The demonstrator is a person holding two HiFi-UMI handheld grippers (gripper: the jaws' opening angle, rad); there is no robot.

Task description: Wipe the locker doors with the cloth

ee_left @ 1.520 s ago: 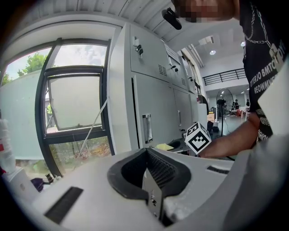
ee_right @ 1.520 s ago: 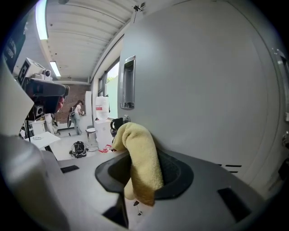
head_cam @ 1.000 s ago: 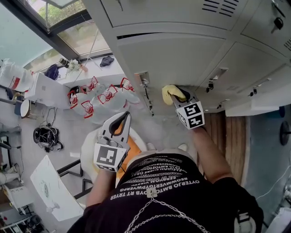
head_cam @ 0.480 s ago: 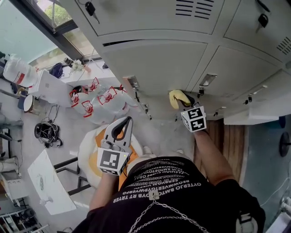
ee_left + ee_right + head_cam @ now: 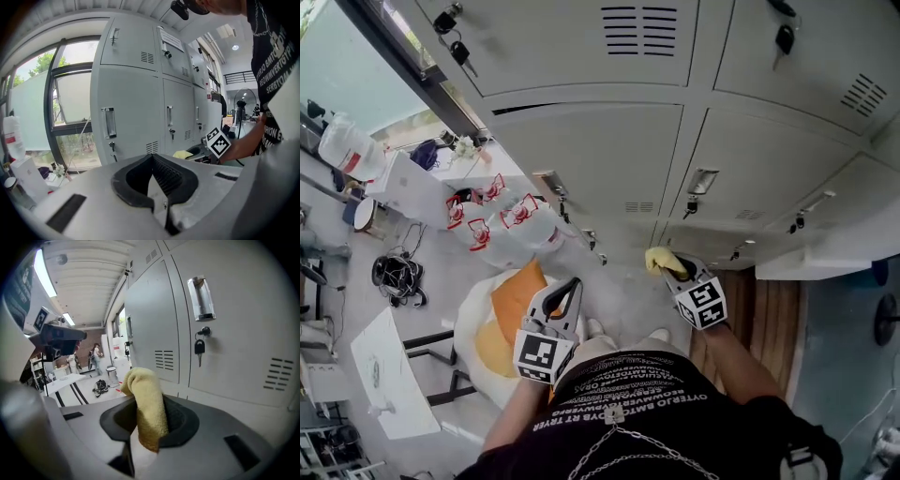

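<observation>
1. One cloth [image 5: 660,259], yellow. It's clamped in the right tongs [image 5: 673,270], low down in front of the bottom lockers.
2. In the right gripper view the cloth [image 5: 145,404] stands folded up out of the closed jaws, top end flopped over. A locker door [image 5: 234,333] is just beside it on the right. I can't tell if the cloth touches the door.
3. That door has one metal handle [image 5: 201,298] and one key [image 5: 199,347] hanging from the lock below it. I count two vent grilles in that view.
4. Left tongs [image 5: 569,291] are held off to the side, well apart from the lockers and over the floor. In the left gripper view the left tongs [image 5: 152,161] have their jaws shut tip to tip, with nothing between them.
5. From the left gripper view I also see the right tongs' marker cube [image 5: 218,142] with the cloth just past it.
6. In the head view I make out at least five grey locker doors [image 5: 591,155], stacked in rows. More are cut off at the edges.
7. Floor on the left: one orange cushion [image 5: 517,292] on a white round seat, a cluster of red-labelled bottles [image 5: 511,220], one black cable coil [image 5: 394,277] and one white table [image 5: 389,375].
</observation>
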